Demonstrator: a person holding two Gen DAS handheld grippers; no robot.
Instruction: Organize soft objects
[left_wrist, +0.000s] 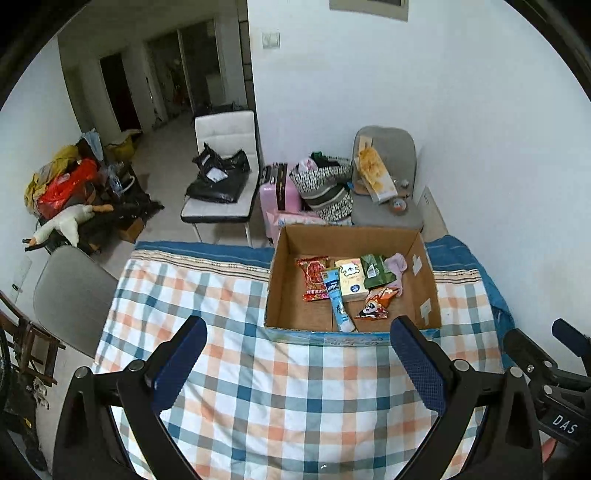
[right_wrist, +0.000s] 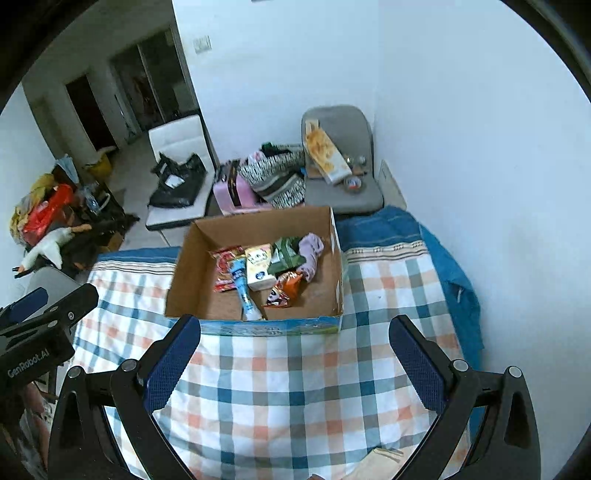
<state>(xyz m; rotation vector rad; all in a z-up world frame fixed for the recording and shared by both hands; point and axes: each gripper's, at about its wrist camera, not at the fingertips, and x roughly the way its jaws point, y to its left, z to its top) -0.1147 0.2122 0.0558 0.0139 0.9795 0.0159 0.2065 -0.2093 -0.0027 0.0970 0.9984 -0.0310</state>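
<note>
A cardboard box (left_wrist: 288, 295) (right_wrist: 184, 280) stands on the checked cloth. It holds a red snack pack (left_wrist: 313, 277), a blue tube (left_wrist: 338, 299), a cream carton (left_wrist: 351, 280), a green pack (left_wrist: 375, 271), an orange snack pack (left_wrist: 376, 302) and a lilac cloth (left_wrist: 397, 269) (right_wrist: 312, 254). My left gripper (left_wrist: 299, 354) is open and empty, just short of the box's near wall. My right gripper (right_wrist: 295, 350) is open and empty, also in front of the box. Each gripper shows at the edge of the other view.
The checked cloth (left_wrist: 258, 369) covers the table, with a blue cloth (right_wrist: 454, 266) at the right by the wall. Behind stand a white chair (left_wrist: 225, 173), a grey chair (left_wrist: 388, 206), a pink case (left_wrist: 277, 192) and bags.
</note>
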